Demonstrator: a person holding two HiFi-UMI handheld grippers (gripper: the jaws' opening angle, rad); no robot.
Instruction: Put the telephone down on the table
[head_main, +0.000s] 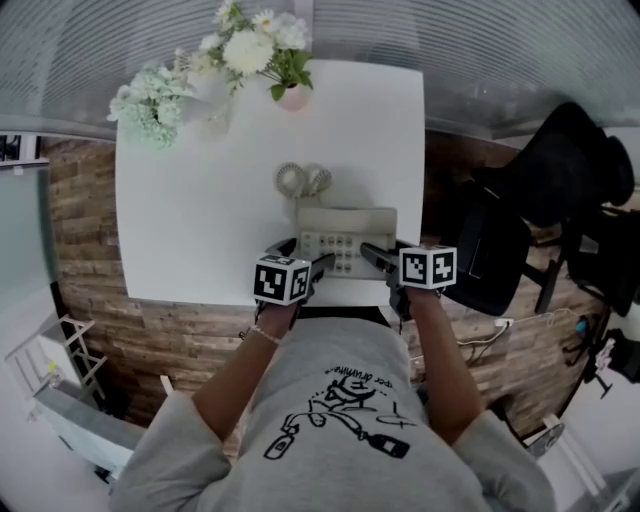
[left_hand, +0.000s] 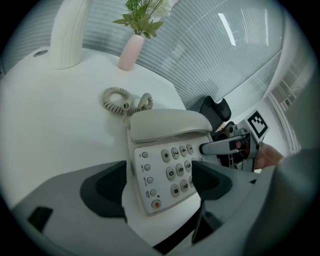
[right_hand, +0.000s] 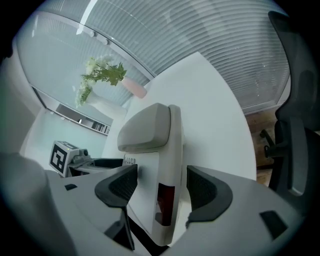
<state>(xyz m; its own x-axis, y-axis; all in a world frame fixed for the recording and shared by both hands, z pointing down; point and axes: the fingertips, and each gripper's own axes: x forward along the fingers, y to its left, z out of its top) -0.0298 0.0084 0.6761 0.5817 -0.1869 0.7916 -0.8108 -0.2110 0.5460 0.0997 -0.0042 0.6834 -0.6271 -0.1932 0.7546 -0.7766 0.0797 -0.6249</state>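
Note:
A beige push-button telephone (head_main: 345, 238) lies flat on the white table (head_main: 190, 210) near its front edge, with the handset (left_hand: 167, 125) on its cradle. Its coiled cord (head_main: 303, 180) trails behind it. My left gripper (head_main: 303, 252) straddles the phone's near left corner. In the left gripper view (left_hand: 159, 182) its jaws stand wide, one pad beside the phone's edge and the other over the keypad (left_hand: 172, 172). My right gripper (head_main: 385, 262) is at the phone's right side (right_hand: 167, 165), jaws at their widest, with a gap on both sides of the casing.
A pink vase (head_main: 292, 96) of flowers and a white vase (left_hand: 70, 30) stand at the table's far edge. A black office chair (head_main: 545, 190) is on the right of the table. The table's front edge runs just under both grippers.

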